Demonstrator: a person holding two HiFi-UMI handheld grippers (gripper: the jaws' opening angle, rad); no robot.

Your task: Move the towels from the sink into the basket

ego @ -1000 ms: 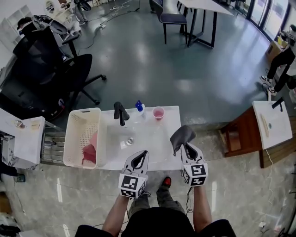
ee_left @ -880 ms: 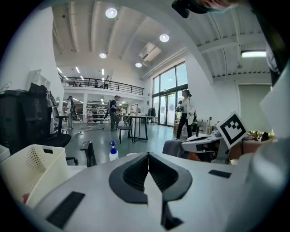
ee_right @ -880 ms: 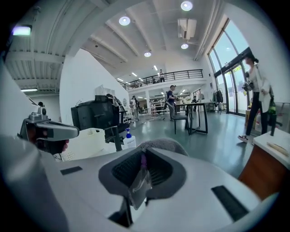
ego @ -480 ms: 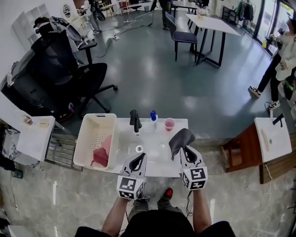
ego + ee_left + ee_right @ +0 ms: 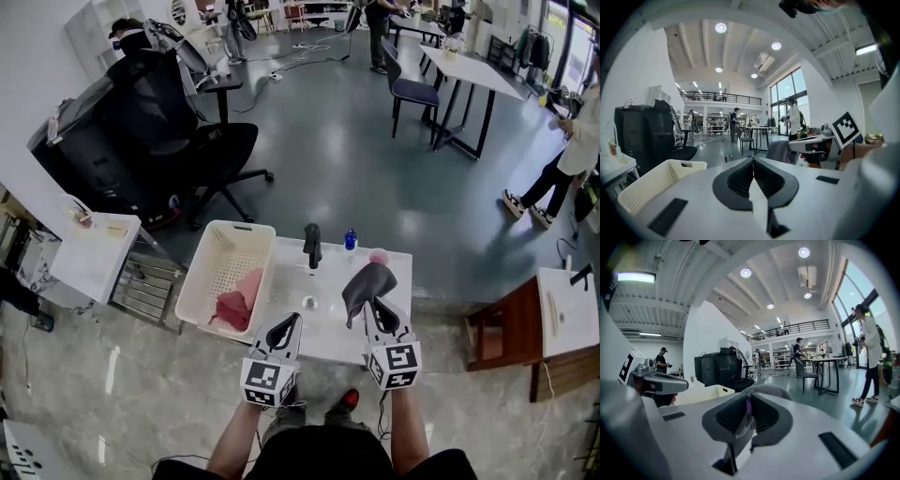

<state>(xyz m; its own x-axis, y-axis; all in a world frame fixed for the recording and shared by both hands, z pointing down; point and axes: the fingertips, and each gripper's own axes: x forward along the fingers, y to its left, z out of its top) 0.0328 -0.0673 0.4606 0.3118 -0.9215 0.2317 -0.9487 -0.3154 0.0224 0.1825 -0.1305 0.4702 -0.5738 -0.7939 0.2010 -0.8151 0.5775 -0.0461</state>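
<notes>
Standing at the sink (image 5: 328,281), the person has the white basket (image 5: 217,272) just beside the sink's left edge, with a pink towel (image 5: 239,306) already lying in its near end. Over the sink's right half, a bunched grey towel (image 5: 366,279) is pinched in the narrow jaws of the right gripper (image 5: 369,302), so the carry likely runs leftward across the whole sink. The left gripper (image 5: 289,322), at the sink's near edge and nearer the basket, has its jaws pressed together on nothing. A tap (image 5: 312,246), a blue bottle (image 5: 350,240) and a pink cup (image 5: 378,256) stand at the sink's far side. The grey towel and both grippers cover parts of the sink, so whether another towel remains there cannot be told.
</notes>
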